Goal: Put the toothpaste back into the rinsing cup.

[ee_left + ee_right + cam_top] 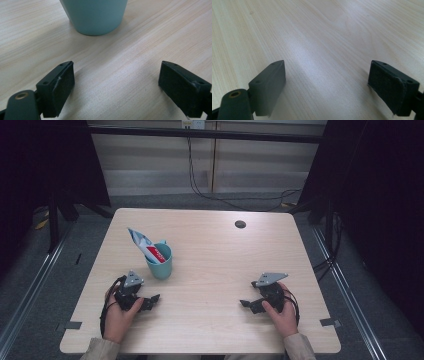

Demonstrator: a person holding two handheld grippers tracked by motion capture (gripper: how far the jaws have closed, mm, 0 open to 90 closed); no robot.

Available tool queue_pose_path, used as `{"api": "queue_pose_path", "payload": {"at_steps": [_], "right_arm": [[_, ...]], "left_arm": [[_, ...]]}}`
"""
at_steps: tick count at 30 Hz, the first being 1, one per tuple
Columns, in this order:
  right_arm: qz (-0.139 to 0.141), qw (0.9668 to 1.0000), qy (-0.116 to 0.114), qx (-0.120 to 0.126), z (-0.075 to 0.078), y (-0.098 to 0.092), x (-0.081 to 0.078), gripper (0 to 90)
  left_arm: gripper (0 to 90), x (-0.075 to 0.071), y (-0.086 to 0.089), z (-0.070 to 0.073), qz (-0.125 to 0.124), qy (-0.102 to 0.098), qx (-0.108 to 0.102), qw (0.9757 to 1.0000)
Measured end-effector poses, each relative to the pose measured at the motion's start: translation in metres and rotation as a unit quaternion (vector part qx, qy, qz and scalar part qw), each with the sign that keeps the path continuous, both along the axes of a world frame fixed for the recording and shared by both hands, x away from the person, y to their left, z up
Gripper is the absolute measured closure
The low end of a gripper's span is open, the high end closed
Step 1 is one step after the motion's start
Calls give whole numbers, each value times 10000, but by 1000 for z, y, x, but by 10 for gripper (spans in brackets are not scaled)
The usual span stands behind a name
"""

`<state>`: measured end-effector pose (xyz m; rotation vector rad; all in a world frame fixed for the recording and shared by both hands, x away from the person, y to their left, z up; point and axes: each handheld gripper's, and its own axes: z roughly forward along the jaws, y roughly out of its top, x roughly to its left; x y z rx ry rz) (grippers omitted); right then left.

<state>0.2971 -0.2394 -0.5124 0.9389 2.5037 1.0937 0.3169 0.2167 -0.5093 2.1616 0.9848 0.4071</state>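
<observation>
High view: a teal tapered cup (161, 262) holding a white-and-red tube (perhaps toothpaste) (144, 245) stands on the pale wooden counter (225, 250), just beyond the left gripper (152, 300); the right gripper (246, 304) rests well apart.

Left gripper view: jaws spread, nothing between, cup (94, 15) ahead.

Right gripper view: jaws spread over bare wood.
</observation>
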Motion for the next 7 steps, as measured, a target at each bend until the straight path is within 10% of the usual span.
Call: {"api": "queue_pose_path", "payload": {"at_steps": [7], "right_arm": [[0,10000,1,0,0,0,0,141]], "left_arm": [[134,0,0,0,2,-9,12,10000]]}}
